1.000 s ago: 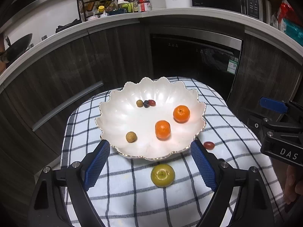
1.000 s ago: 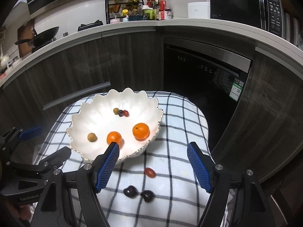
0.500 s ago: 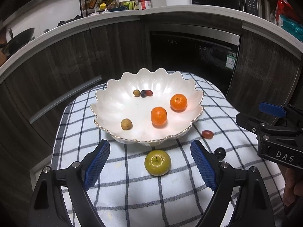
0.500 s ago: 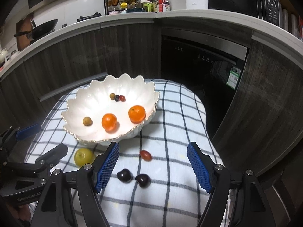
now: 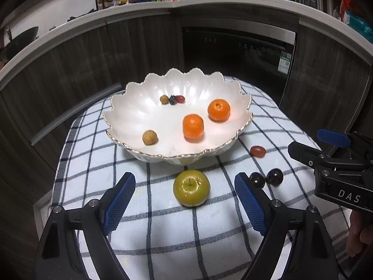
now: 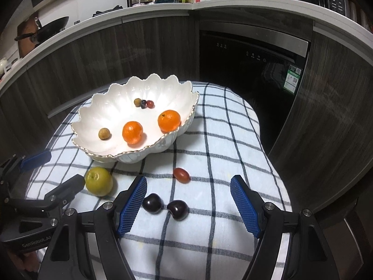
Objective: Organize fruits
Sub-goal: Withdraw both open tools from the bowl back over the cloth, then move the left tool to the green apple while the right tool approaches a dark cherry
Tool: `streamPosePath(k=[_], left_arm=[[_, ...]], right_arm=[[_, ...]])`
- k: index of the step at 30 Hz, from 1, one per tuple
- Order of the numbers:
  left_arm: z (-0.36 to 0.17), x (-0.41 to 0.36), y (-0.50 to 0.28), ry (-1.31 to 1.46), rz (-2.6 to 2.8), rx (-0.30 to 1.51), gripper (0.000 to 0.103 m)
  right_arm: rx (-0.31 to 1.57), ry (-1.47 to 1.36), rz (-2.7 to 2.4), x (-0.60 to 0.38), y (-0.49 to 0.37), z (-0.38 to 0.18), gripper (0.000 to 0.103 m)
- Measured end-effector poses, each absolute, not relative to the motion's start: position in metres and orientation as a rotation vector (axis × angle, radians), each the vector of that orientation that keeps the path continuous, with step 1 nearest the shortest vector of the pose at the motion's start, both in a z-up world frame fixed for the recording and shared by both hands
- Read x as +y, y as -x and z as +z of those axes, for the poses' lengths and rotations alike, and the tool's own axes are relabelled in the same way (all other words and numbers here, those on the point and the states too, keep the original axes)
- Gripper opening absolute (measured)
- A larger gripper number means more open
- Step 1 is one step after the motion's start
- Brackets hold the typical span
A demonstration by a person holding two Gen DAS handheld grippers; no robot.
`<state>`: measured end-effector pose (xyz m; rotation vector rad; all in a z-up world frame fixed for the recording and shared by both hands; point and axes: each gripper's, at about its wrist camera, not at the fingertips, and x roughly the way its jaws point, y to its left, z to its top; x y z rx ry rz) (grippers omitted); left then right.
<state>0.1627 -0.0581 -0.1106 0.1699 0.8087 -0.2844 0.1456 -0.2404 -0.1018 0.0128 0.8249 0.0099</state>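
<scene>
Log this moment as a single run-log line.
left gripper: open, green fruit between fingers | right gripper: open, over two dark cherries | bowl: six fruits

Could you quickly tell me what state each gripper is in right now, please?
Left gripper: open, holding nothing, the green fruit just ahead of its fingers.
Right gripper: open, holding nothing, two dark cherries between its fingers.

"DAS" on right gripper (image 5: 335, 154) (partial)
</scene>
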Motion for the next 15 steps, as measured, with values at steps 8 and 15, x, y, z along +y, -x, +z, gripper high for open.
streamPosePath(k=[8, 15], left_arm=[[-0.124, -0.061, -0.164, -0.18, -0.285, 0.827, 0.087], [-0.136, -0.063, -0.167, -0.189, -0.286, 0.846, 0.085]], right_arm=[[0.865, -0.034, 0.008, -0.243, -0.146, -0.122, 0.075], [0.888, -0.044, 0.004, -0.246, -0.148, -0.135, 0.075]])
